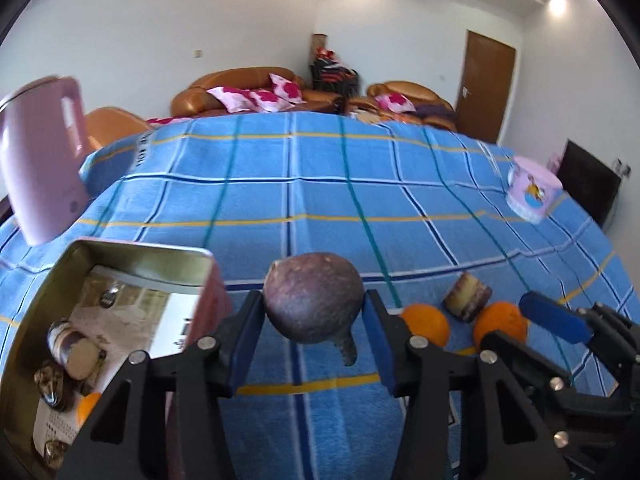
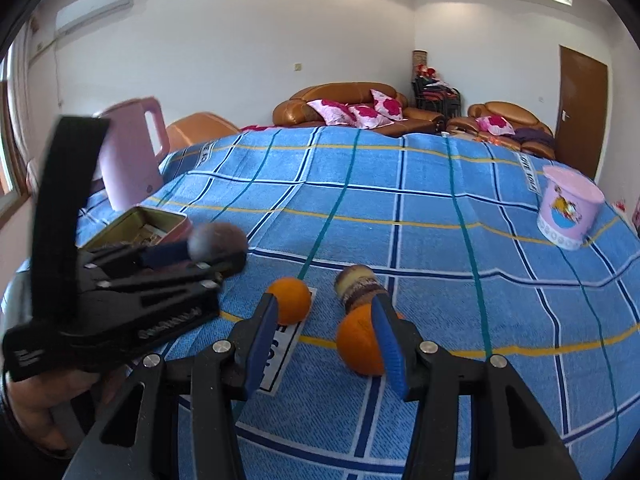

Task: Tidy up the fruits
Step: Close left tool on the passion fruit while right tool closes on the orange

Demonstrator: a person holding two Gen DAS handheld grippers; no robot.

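Note:
My left gripper is shut on a dark purple round fruit with a short stem, held above the blue checked cloth beside an open metal tin. The tin holds several small items and an orange piece. Two oranges and a brown striped cylinder lie on the cloth to the right. My right gripper is open, its fingers above the cloth between the two oranges. The left gripper with the fruit shows blurred in the right wrist view.
A pink kettle stands at the far left behind the tin. A pink decorated tub stands at the far right of the cloth-covered table. Brown sofas with pink cushions lie beyond the table.

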